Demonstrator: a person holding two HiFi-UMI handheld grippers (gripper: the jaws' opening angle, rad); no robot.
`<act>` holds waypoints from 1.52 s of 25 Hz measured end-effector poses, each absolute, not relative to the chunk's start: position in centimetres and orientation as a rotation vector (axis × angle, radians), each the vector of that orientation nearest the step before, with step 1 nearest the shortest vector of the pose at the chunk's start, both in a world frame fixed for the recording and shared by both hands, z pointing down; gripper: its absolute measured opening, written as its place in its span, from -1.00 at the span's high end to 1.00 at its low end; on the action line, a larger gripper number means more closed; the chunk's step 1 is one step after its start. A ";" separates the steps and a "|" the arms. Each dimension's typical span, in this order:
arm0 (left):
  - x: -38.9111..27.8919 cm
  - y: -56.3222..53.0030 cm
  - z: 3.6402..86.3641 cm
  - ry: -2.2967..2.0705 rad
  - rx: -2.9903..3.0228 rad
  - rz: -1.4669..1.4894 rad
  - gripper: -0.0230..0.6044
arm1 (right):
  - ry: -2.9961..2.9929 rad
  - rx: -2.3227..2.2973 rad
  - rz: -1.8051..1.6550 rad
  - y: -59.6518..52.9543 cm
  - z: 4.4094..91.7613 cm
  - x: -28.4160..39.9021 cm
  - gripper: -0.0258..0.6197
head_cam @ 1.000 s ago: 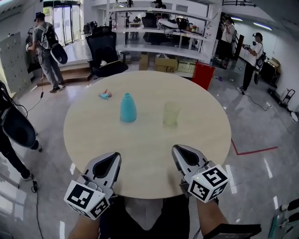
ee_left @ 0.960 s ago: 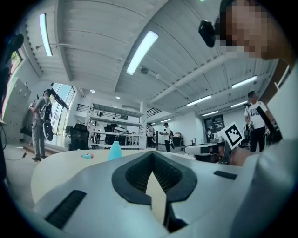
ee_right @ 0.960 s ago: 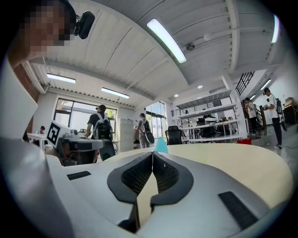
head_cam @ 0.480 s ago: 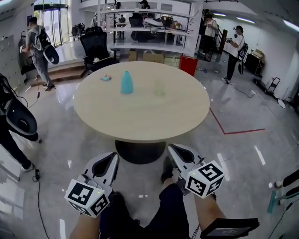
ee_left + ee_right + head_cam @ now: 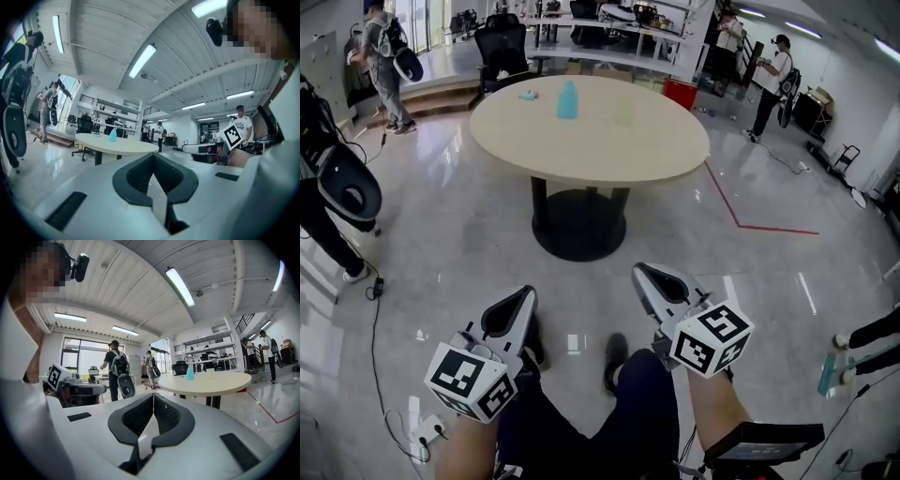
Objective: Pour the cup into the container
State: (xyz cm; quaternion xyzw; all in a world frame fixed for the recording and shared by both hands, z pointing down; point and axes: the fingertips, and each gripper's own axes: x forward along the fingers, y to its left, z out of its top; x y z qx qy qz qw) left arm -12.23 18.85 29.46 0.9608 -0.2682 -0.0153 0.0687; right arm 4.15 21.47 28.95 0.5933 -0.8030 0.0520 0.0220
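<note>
STEP: pre-grasp | left claw (image 5: 523,296), right claw (image 5: 641,274): jaws together, empty | pale translucent cup (image 5: 624,112) near blue tapered container (image 5: 568,99) on distant round beige bench (image 5: 600,150) | NEXT: approach, spread claw around cup

I see a pale beige surface (image 5: 656,150) on a black pedestal (image 5: 578,220). On the surface stand a turquoise container (image 5: 568,99) and a faint yellow-green cup (image 5: 624,112). Beyond the surface is a red bin (image 5: 680,94). My left claw (image 5: 523,295) and right claw (image 5: 639,274) are light grey with black-and-white square markers.
</note>
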 end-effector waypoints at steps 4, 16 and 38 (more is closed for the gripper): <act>-15.4 25.0 28.5 -0.856 2.882 -0.042 0.93 | -2.509 1.816 0.186 28.0 28.2 1.3 0.90; -18.7 40.6 29.5 -0.895 2.915 -0.010 0.93 | -2.544 1.827 0.145 44.1 28.6 -1.6 0.90; -24.0 58.2 27.1 -0.876 2.980 -0.047 0.93 | -2.498 1.948 0.049 61.3 26.0 -7.8 0.91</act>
